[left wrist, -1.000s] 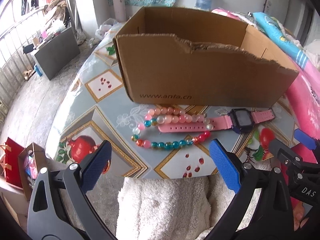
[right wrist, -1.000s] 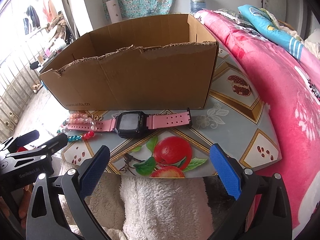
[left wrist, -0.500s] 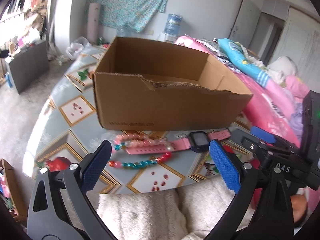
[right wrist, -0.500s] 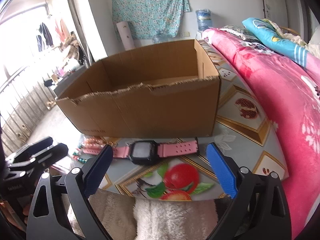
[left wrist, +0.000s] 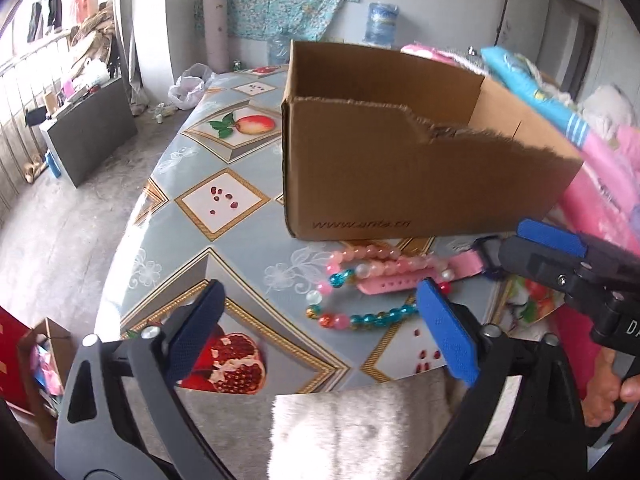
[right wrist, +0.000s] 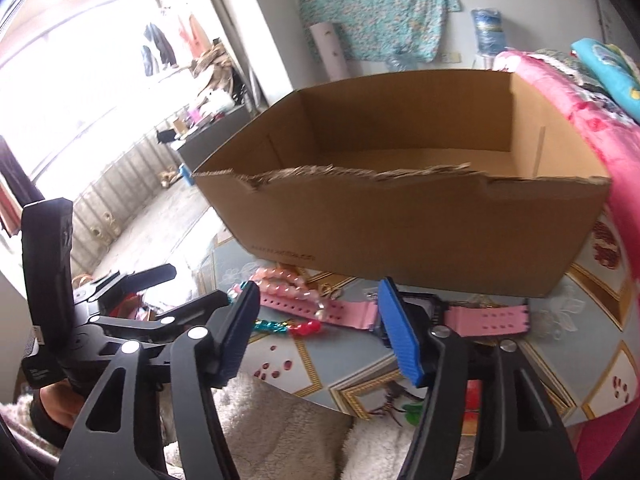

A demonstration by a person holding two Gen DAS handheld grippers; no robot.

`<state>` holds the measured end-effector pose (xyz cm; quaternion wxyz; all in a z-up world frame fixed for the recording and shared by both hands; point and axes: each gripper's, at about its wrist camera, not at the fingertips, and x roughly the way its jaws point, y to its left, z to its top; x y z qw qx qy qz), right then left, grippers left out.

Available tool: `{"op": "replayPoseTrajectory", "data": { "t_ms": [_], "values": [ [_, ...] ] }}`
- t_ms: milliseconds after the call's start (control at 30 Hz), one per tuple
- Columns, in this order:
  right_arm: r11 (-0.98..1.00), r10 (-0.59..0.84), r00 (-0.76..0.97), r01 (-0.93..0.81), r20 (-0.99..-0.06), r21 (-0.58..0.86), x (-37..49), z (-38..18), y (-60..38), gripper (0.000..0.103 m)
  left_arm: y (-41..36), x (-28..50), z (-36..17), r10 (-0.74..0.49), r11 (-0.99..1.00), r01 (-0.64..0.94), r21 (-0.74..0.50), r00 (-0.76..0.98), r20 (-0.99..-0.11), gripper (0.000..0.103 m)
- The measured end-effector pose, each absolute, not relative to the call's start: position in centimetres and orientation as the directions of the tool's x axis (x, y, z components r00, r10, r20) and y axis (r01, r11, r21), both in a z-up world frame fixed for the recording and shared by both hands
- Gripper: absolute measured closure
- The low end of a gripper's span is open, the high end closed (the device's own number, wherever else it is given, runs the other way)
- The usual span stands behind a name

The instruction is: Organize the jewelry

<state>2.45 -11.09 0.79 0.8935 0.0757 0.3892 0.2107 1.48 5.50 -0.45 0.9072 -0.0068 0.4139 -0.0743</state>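
A multicoloured bead bracelet (left wrist: 360, 317) and a pink bead bracelet (left wrist: 372, 258) lie on the table in front of an open cardboard box (left wrist: 400, 184). A pink-strapped watch (right wrist: 484, 316) lies across them. My left gripper (left wrist: 320, 332) hovers near the table edge with its jaws closing. The beads sit just beyond its right pad (left wrist: 446, 332), untouched. My right gripper (right wrist: 320, 336) is closing too. The watch strap and beads (right wrist: 288, 326) show between its fingers, but the pads are not pressing on them. Its right pad (right wrist: 400, 340) hides the watch face.
The table (left wrist: 224, 200) has a fruit-patterned cover and its rounded edge is close to both grippers. A pink blanket (right wrist: 624, 184) rises on the right. White fluffy fabric (left wrist: 360, 432) lies below the edge. A hand (left wrist: 600, 392) holds the right gripper's handle.
The right gripper's jaws have narrowed a lot and it has shifted left over the watch strap. The left gripper's jaws narrowed slightly, and the beads now sit by its right finger.
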Motion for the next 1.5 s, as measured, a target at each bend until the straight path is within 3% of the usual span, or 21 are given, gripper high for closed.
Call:
{"op": "replayPoseTrajectory", "data": {
  "t_ms": [133, 433, 667, 767, 900, 1133, 1500],
  "values": [
    [0.894, 0.443, 0.548, -0.325, -0.710, 0.307, 3.2, -0.5, -9.5, 0.064, 5.9, 2.4, -1.5, -0.143, 0.987, 0.145, -0.070, 0.596, -0.790, 0.041],
    [0.907, 0.406, 0.507, -0.321, -0.760, 0.271, 4.3, -1.5, -8.1, 0.076, 5.3, 3.5, -2.9, -0.191, 0.975, 0.200, -0.095, 0.543, -0.817, 0.068],
    [0.920, 0.375, 0.496, -0.301, -0.783, 0.250, 5.2, -2.1, -7.7, 0.080, 4.9, 3.6, -3.3, -0.198, 0.971, 0.220, -0.091, 0.532, -0.823, 0.072],
    [0.925, 0.361, 0.495, -0.294, -0.790, 0.239, 5.5, -2.5, -7.4, 0.088, 5.1, 3.9, -3.5, -0.184, 0.974, 0.213, -0.079, 0.538, -0.822, 0.076],
    [0.922, 0.375, 0.496, -0.290, -0.783, 0.258, 5.5, -2.5, -7.7, 0.093, 4.8, 4.2, -3.4, -0.157, 0.979, 0.198, -0.054, 0.550, -0.820, 0.091],
    [0.904, 0.422, 0.504, -0.298, -0.753, 0.307, 4.7, -1.7, -8.6, 0.093, 5.3, 3.5, -2.3, -0.180, 0.977, 0.195, -0.082, 0.563, -0.807, 0.095],
    [0.877, 0.477, 0.554, -0.349, -0.682, 0.329, 2.2, 2.8, -10.6, 0.093, 5.4, 1.1, 3.7, -0.325, 0.943, 0.260, -0.207, 0.592, -0.737, 0.095]
  ]
}}
